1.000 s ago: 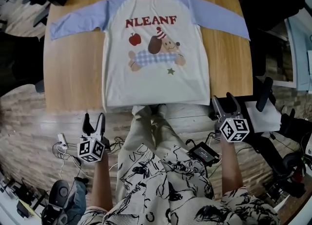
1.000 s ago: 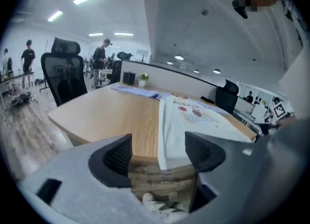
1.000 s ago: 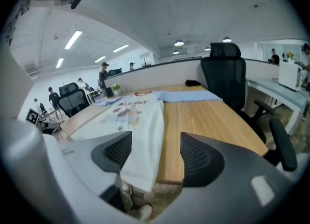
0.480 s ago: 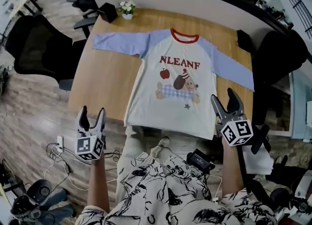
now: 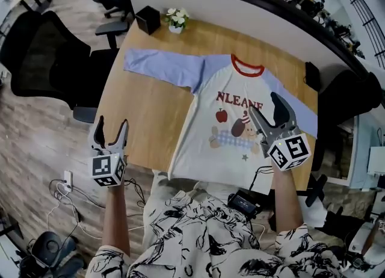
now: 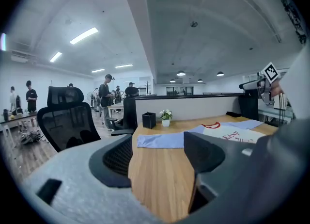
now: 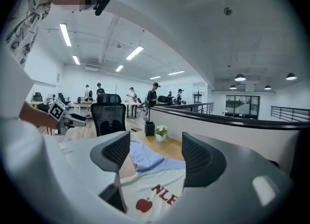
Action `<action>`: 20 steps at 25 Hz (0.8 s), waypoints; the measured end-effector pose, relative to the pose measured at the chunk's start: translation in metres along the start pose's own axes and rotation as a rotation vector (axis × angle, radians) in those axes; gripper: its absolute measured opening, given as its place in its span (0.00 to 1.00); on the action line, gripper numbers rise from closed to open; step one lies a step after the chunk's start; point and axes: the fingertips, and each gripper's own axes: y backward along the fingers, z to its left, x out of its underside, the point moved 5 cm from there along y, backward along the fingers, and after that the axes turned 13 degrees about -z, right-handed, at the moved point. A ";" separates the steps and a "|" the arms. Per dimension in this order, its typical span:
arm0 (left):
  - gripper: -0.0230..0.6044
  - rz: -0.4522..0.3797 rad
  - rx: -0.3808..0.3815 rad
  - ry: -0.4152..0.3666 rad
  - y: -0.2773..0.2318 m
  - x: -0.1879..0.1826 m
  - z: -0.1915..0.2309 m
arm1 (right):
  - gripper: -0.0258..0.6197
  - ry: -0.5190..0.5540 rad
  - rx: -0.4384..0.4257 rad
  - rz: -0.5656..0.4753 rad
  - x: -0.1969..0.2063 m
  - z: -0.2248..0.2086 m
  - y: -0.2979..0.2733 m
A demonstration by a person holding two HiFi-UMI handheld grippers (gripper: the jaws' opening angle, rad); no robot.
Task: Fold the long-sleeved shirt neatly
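1. The wooden table [image 5: 141,111] carries the long-sleeved shirt [image 5: 207,144]. The shirt lies flat with the print facing up. Its hem [image 5: 210,177] appears to hang slightly over the near edge.
2. One blue sleeve [image 5: 159,66] is spread toward the far left corner. The other sleeve [image 5: 305,117] runs right and is partly hidden behind the right gripper [image 5: 264,107].
3. Handling: the garment is judged to be light, limp knit cloth with no stiffness. It is not fragile, but an unsupported part will sag and drag. A loose pinch will let creases form.
4. Recommended hold points are the cuff, the shoulder seam and the hem corners. Each hold should pinch the edge of the cloth only.
5. The left gripper [image 5: 112,127] is held off the table's near left side, well apart from the shirt. Its jaws stand apart, with only bare wood in line between them.
6. The right gripper is raised over the printed chest. Its jaws have just been opening and now stand wide. No cloth is between them.
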 end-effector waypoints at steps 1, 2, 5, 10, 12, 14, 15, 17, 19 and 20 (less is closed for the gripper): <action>0.56 0.006 0.003 0.000 -0.013 0.004 0.010 | 0.55 0.009 -0.024 0.008 -0.002 0.002 -0.023; 0.56 0.013 0.006 0.006 -0.025 0.009 0.020 | 0.56 0.016 -0.049 0.019 -0.004 0.005 -0.046; 0.56 0.043 0.015 0.040 -0.058 0.027 0.044 | 0.58 0.025 -0.124 0.058 -0.004 0.013 -0.114; 0.56 0.107 0.050 0.066 -0.117 0.057 0.077 | 0.59 0.077 -0.247 0.133 0.013 0.041 -0.234; 0.55 0.132 0.076 0.078 -0.140 0.069 0.087 | 0.59 0.096 -0.295 0.164 0.025 0.056 -0.280; 0.55 0.160 0.107 0.100 -0.161 0.081 0.093 | 0.59 0.097 -0.335 0.196 0.040 0.070 -0.322; 0.55 0.176 0.121 0.106 -0.171 0.087 0.096 | 0.59 0.092 -0.353 0.213 0.049 0.077 -0.342; 0.55 0.203 0.138 0.106 -0.190 0.099 0.100 | 0.59 0.078 -0.385 0.251 0.070 0.091 -0.378; 0.54 0.223 0.146 0.110 -0.208 0.111 0.104 | 0.59 0.065 -0.415 0.288 0.092 0.106 -0.411; 0.53 0.232 0.148 0.115 -0.217 0.117 0.106 | 0.59 0.059 -0.427 0.305 0.105 0.114 -0.426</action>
